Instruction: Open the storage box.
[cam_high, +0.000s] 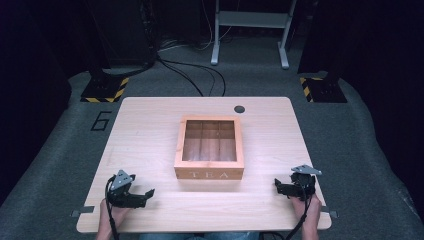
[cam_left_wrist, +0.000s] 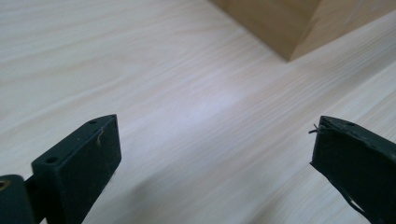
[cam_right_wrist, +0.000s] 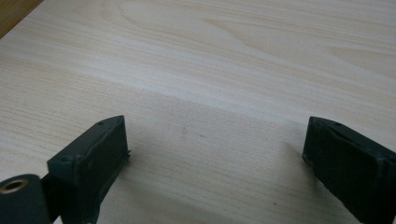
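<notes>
Nearest, the left tool (cam_left_wrist: 212, 154) and right tool (cam_right_wrist: 212, 154) hover spread and empty over the bench (cam_high: 150, 135). Ahead between them, the tea box (cam_high: 209, 173) looks rigid, weighty wood with a breakable clear lid; grip opposite side walls.

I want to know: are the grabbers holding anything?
No, nothing. Left gripper and right gripper are open over the table, apart from the tea box.

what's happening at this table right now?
A person holds the left gripper and right gripper low over the near edge of the table, one on each side of a wooden tea box. Both are open and hold nothing. The box sits mid-table, untouched, its compartments looking empty.
</notes>
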